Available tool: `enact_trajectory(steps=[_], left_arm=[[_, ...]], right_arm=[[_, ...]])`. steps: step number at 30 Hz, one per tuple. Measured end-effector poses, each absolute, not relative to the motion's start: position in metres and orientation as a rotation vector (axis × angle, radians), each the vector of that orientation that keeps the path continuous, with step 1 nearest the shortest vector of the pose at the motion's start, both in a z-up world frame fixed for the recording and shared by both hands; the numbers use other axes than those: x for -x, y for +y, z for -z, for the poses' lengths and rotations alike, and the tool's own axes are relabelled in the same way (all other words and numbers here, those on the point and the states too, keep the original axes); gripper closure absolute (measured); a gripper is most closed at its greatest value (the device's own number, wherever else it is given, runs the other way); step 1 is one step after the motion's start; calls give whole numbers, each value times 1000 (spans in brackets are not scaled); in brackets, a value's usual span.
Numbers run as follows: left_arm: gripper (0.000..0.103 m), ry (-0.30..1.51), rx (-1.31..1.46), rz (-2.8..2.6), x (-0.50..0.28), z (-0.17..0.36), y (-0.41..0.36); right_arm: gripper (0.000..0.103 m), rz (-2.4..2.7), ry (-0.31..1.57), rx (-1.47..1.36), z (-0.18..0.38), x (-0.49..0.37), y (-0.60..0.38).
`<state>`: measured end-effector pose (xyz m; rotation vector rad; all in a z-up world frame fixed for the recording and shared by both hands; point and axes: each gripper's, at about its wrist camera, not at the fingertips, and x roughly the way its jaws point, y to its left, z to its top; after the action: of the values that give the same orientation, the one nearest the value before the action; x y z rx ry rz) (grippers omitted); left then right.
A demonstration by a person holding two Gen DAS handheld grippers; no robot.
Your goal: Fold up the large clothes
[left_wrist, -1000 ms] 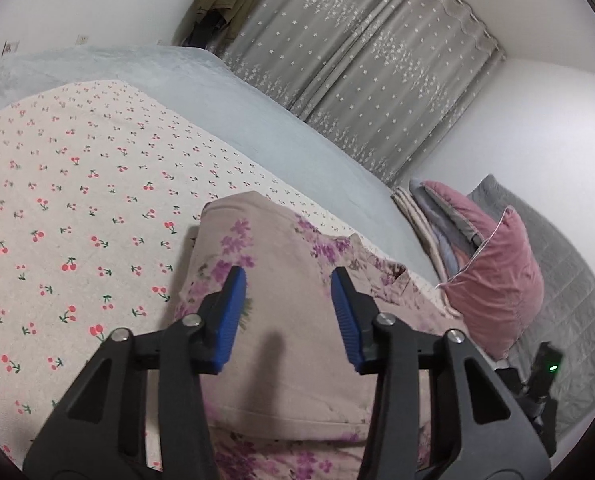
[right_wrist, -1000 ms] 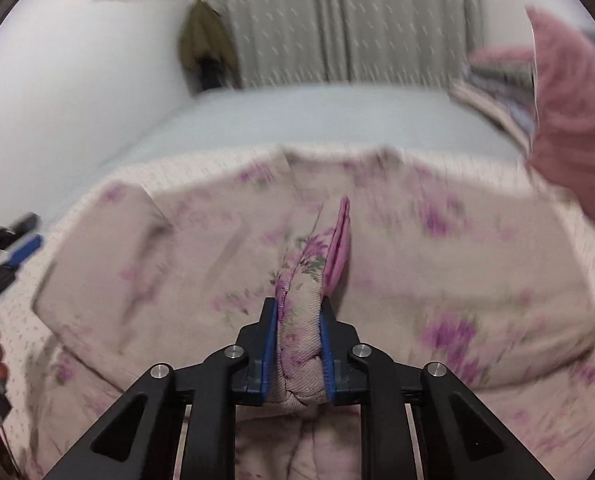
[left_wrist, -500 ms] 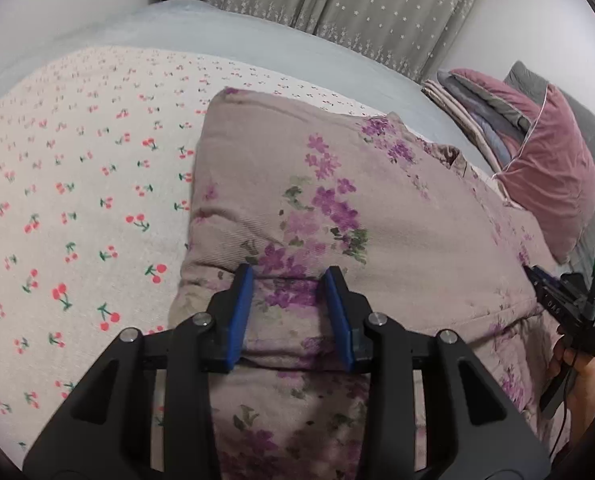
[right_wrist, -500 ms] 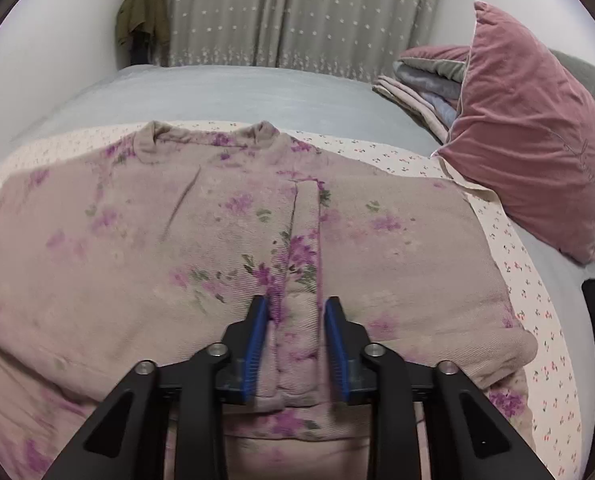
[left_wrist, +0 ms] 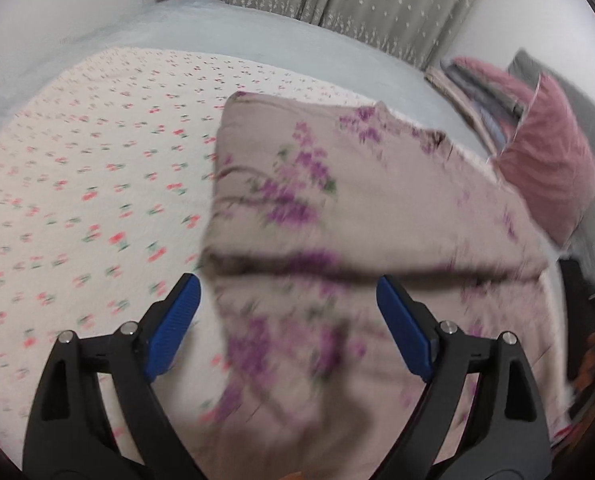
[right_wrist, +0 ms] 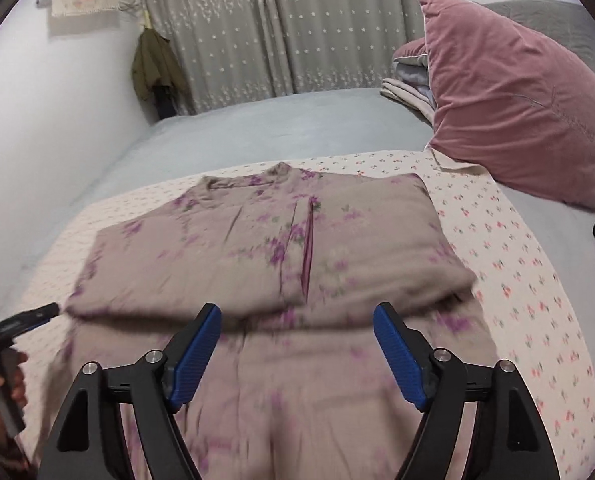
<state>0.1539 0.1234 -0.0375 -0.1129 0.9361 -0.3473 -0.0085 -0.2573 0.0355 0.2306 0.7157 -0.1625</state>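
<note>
The left hand-held gripper has its blue pads spread wide and grips nothing; the floral garment lies just ahead of it and under it, on the cherry-print bed cover. The right hand-held gripper is also wide open and empty above the same garment, whose folded-over upper part lies just ahead of its fingertips. A pink pillow stands farther ahead to its right.

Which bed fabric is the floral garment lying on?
The cherry-print sheet, not the plain grey-blue cover beyond; the mauve floral garment rests entirely on it.
</note>
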Motion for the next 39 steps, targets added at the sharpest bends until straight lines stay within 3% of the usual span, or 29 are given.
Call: enact_trajectory(steps=[13,24,27,28,30,33,35,37,38,39], left_arm=[[13,1120,233,509,-83,71,193],[13,1284,455,669,-39,108,212],[15,1255,472,691,-31,112,210],[17,1261,477,717,-28,112,207],[40,1304,535,787,-18,123,200],[57,1293,533,812,-4,128,197],[66,1327,583,836,0,132,196],[69,1342,640,847,5,137,197],[71,1339,640,849,6,136,196],[74,1339,635,849,9,134,195]], right_arm=[[20,60,785,-185,-24,140,-281],[20,155,911,-407,32,211,-368],[20,158,929,-501,54,218,-384],[20,154,941,-540,64,218,-387],[18,127,935,-600,79,220,-390],[19,3,890,-666,82,223,-387],[22,-108,891,-737,87,222,-381],[43,-144,908,-736,89,219,-373],[64,-165,935,-749,92,217,-370],[74,-170,948,-772,94,217,-370]])
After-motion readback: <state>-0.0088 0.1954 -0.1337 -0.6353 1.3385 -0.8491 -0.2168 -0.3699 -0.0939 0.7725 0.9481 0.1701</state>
